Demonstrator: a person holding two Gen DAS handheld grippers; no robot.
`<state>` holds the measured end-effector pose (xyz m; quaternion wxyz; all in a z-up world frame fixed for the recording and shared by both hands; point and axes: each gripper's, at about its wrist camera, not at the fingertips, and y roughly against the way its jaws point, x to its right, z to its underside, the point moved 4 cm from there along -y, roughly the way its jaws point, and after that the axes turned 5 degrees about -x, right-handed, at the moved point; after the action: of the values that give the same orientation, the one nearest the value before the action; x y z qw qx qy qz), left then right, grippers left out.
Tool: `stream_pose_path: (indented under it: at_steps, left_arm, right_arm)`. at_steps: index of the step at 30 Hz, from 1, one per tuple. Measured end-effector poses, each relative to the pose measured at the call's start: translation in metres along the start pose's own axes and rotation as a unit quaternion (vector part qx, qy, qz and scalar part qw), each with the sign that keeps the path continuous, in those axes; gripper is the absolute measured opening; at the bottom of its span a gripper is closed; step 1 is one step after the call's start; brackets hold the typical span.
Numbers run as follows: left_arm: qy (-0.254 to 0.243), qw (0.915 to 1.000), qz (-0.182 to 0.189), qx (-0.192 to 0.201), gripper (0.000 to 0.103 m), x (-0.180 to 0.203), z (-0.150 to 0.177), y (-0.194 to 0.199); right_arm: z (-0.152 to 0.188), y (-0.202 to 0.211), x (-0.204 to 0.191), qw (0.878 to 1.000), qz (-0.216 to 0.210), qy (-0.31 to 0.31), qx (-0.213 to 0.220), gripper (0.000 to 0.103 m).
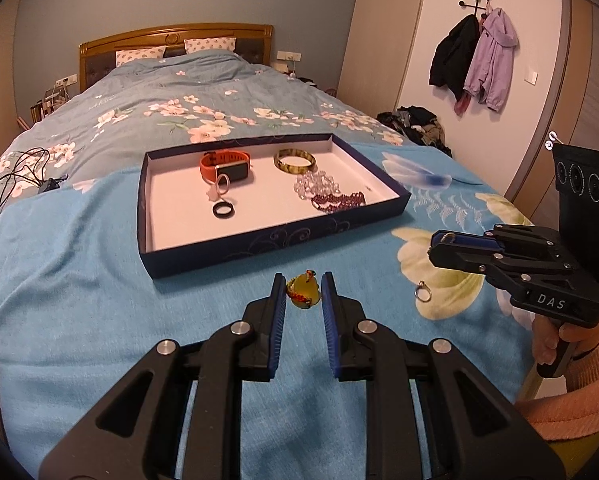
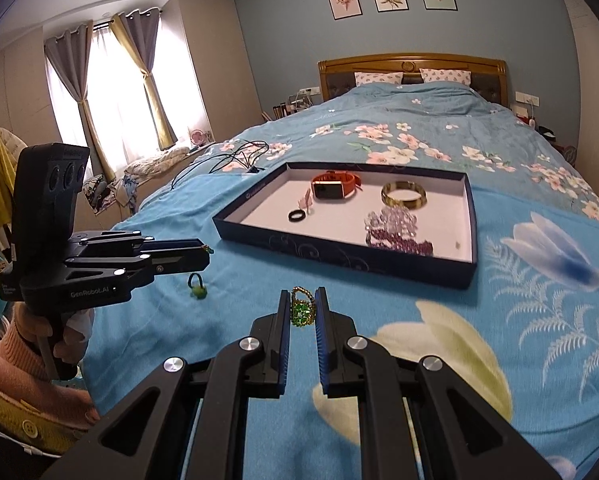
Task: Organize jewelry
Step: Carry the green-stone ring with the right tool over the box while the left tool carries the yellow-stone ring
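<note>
On bed [image 1: 79, 280], near its foot edge, tray [image 1: 227, 246] already holds watch, bangle, beads. Left hand-held gripper [image 1: 303, 294] clamps yellow pendant [image 1: 304, 295], cord end toward tray. Right hand-held gripper [image 2: 302, 306] pinches green beaded ring [image 2: 301, 307], band upright. Lower each flat inside the tray's near wall, then release.

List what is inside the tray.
In the tray: an orange watch, gold bangle, clear bead bracelet, dark red bead bracelet, black ring and a pale ring. Anything under the bead piles is hidden.
</note>
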<state>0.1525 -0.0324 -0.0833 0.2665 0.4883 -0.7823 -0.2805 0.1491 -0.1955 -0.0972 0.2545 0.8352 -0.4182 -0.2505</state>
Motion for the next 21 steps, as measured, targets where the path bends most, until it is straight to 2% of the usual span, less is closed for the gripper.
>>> stream_pose_path:
  at_steps: [21]
  left_arm:
    - [-0.006,0.9994,-0.022,0.026,0.018,-0.009,-0.026,0.0]
  right_arm:
    - [-0.031,-0.013,0.016,1.0,0.019,0.004,0.018,0.01]
